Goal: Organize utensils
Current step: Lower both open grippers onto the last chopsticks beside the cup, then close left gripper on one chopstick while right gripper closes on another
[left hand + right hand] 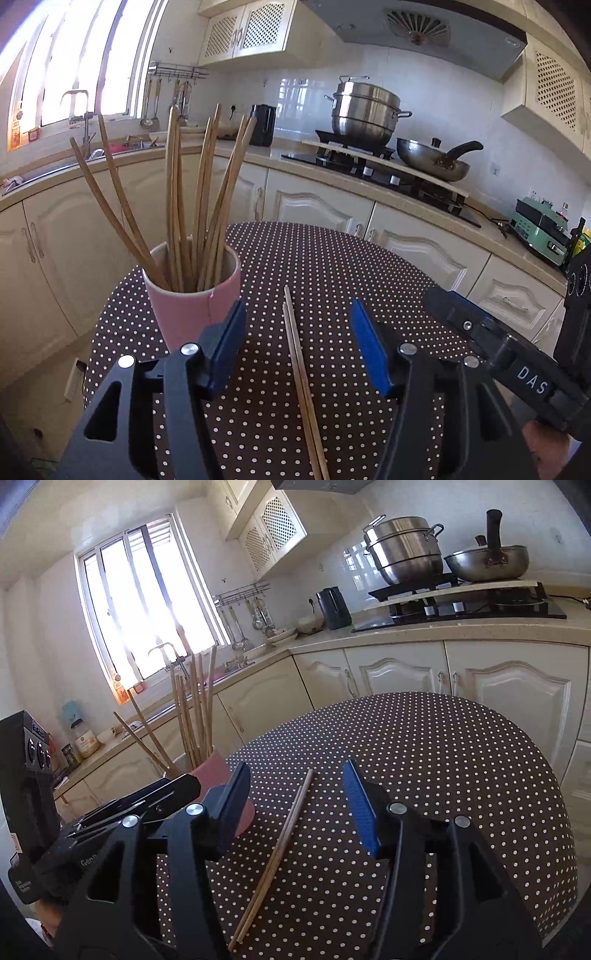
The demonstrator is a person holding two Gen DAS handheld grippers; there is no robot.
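Beside the cup point(192, 295), two chopsticks point(301, 376) lay between both grippers' parted fingers point(227, 332); next, clamping and lifting them cupward seemed needed.

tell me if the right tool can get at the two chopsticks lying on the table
Probably yes. The right tool is open, and the two loose chopsticks lie flat on the dotted tablecloth between its fingers, nothing covering them. The pink cup stands off to the side.

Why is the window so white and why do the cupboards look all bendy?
Left wrist view: sunlight overexposes the window to white, and the fisheye lens curves the counter edge and darkens the corners. Right wrist view: the same window glares, washing out the tap; the cupboards bow, yet the chopsticks on the table stay sharp.
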